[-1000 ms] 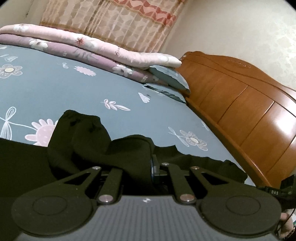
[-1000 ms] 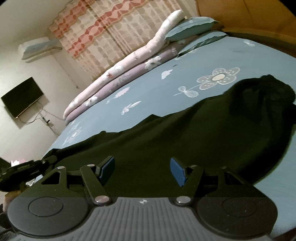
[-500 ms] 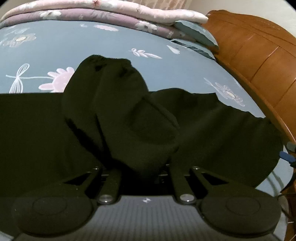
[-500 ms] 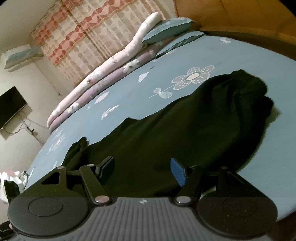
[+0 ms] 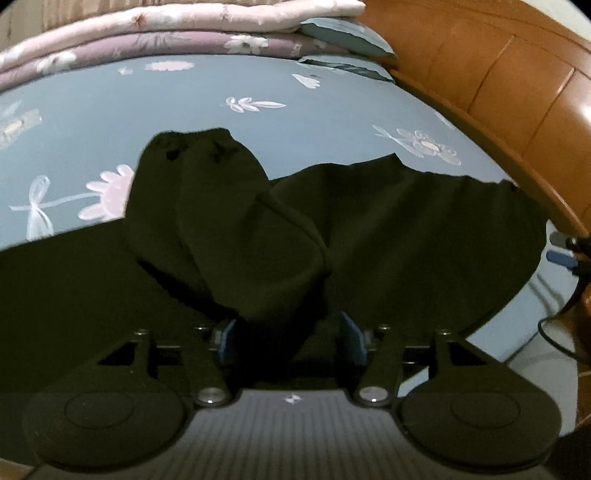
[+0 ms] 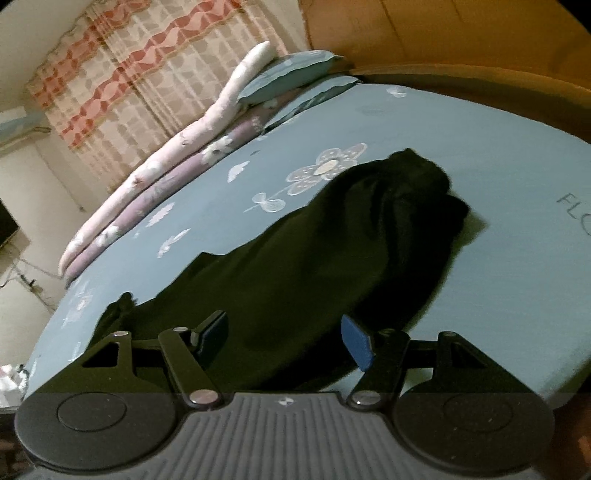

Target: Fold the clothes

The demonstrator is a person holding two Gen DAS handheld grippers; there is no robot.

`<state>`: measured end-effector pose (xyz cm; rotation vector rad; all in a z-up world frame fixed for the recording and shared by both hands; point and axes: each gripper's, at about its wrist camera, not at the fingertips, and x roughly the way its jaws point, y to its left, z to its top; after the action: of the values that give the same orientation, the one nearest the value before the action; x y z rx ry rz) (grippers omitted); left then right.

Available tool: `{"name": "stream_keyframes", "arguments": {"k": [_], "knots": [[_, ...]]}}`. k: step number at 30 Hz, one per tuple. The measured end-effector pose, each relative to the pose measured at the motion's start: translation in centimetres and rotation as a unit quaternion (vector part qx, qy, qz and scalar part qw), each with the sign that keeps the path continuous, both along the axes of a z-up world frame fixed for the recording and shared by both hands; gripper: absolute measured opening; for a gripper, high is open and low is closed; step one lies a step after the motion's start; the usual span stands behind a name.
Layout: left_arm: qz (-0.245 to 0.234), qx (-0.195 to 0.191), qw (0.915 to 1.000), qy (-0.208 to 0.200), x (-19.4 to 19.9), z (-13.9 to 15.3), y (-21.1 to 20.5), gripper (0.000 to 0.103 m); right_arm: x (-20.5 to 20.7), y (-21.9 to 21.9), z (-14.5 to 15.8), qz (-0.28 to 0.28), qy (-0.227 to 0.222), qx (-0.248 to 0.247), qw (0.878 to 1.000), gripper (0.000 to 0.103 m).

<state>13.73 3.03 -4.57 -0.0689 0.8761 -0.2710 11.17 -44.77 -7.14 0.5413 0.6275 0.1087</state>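
A black garment (image 5: pixel 406 229) lies spread on the blue flowered bed sheet (image 5: pixel 184 96). One sleeve (image 5: pixel 221 221) is folded over its body, cuff pointing toward the pillows. My left gripper (image 5: pixel 288 338) is open, with the sleeve's near end lying loose between its blue pads. In the right wrist view the same garment (image 6: pixel 314 266) stretches across the sheet (image 6: pixel 498 166), bunched at its far right end. My right gripper (image 6: pixel 284 338) is open just above the garment's near edge and holds nothing.
Folded pink and purple quilts (image 5: pixel 184 29) and blue pillows (image 5: pixel 343 33) lie along the far side of the bed. A wooden headboard (image 5: pixel 498 74) runs along the right. A patterned curtain (image 6: pixel 147 74) hangs behind. The other gripper's tip (image 5: pixel 565 254) shows at the right edge.
My left gripper carried the sleeve over the garment's body, then opened and let it go. My right gripper stayed open while its view shifted along the garment.
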Motion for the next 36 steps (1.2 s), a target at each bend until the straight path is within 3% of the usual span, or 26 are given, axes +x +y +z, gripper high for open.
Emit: {"name": "stream_keyframes", "arguments": {"k": [3, 6, 15, 19, 23, 27, 30, 33, 36], "knots": [[0.013, 0.023, 0.9995, -0.018, -0.7, 1.2, 0.1, 0.062, -0.2, -0.7, -0.1, -0.028, 0.000, -0.016, 0.999, 0.071], [0.027, 0.018, 0.9986, -0.042, -1.0, 2.5, 0.2, 0.063, 0.2, -1.7, -0.1, -0.050, 0.005, -0.024, 0.998, 0.068], [-0.070, 0.000, 0.9955, -0.064, 2.0, 2.5, -6.1, 0.070, 2.5, -2.8, -3.5, -0.050, 0.027, 0.016, 0.998, 0.050], [-0.104, -0.011, 0.9928, -0.059, 3.0, 1.7, -8.9, 0.070, 2.5, -3.5, -3.9, -0.056, 0.020, 0.014, 0.998, 0.018], [-0.118, -0.028, 0.9918, -0.040, 3.4, 0.5, -10.8, 0.070, 1.7, -4.0, -3.2, -0.060, -0.002, 0.026, 0.998, 0.008], [-0.132, -0.030, 0.9902, -0.033, 3.1, 0.0, -11.7, 0.070, 1.4, -3.9, -1.4, -0.054, -0.015, 0.005, 0.998, 0.007], [-0.134, -0.033, 0.9901, -0.025, 3.2, -0.5, -11.9, 0.071, 1.6, -4.0, -2.0, -0.063, 0.010, -0.011, 0.998, 0.007], [-0.133, -0.025, 0.9908, -0.001, 3.8, -1.9, -12.0, 0.071, 1.8, -3.9, -3.0, -0.074, 0.040, -0.020, 0.996, 0.016], [-0.130, -0.011, 0.9914, 0.013, 4.0, -3.0, -11.8, 0.071, 1.0, -4.1, -2.2, -0.085, 0.025, -0.027, 0.996, 0.024]]}}
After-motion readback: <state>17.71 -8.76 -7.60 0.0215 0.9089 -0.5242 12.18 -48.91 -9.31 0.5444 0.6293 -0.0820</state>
